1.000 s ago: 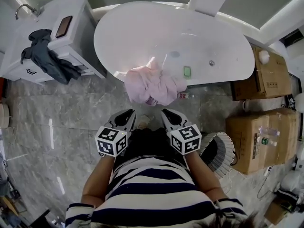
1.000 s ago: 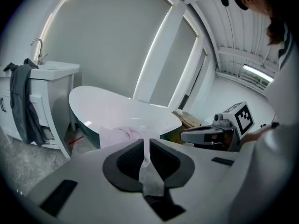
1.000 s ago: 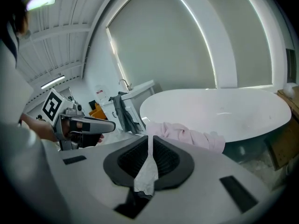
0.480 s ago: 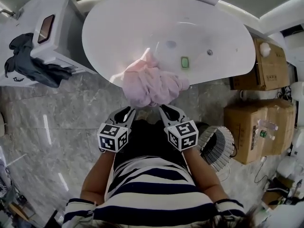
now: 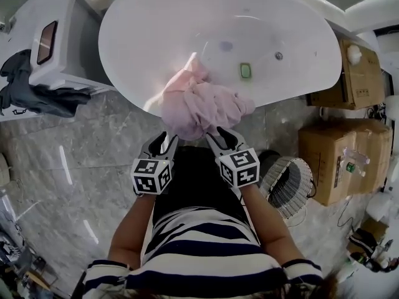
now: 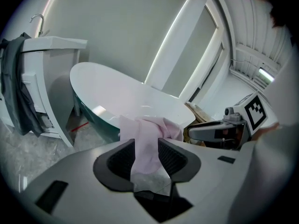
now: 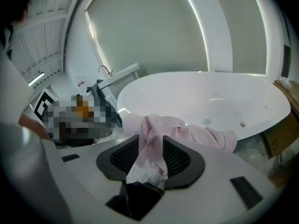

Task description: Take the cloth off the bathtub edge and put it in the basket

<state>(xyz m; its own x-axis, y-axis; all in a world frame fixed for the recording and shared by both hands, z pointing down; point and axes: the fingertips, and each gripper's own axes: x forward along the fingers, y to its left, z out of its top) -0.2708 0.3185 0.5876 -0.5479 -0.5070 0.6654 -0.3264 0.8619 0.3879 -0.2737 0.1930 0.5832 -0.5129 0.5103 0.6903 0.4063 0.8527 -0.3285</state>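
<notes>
A pink cloth (image 5: 199, 108) hangs crumpled over the near rim of the white bathtub (image 5: 124, 73). My left gripper (image 5: 163, 141) and right gripper (image 5: 217, 136) sit side by side at its lower hem. Both have just been opening their jaws. In the left gripper view a hanging fold of the cloth (image 6: 147, 134) shows in the gap of the left gripper (image 6: 145, 148), with no pad pressing on it. The right gripper (image 7: 150, 148) likewise frames a fold of the cloth (image 7: 159, 125) between parted jaws. The wire basket (image 5: 287, 189) stands on the floor to my right.
A white vanity cabinet (image 5: 68, 42) stands left of the tub with a dark garment (image 5: 37, 98) draped on it and a phone (image 5: 45, 42) on top. Cardboard boxes (image 5: 340, 161) are stacked right of the basket. A small green item (image 5: 245, 71) lies in the tub.
Both grippers have moved forward and down to the cloth's hem. Their jaws, shut a second ago, now stand apart.
</notes>
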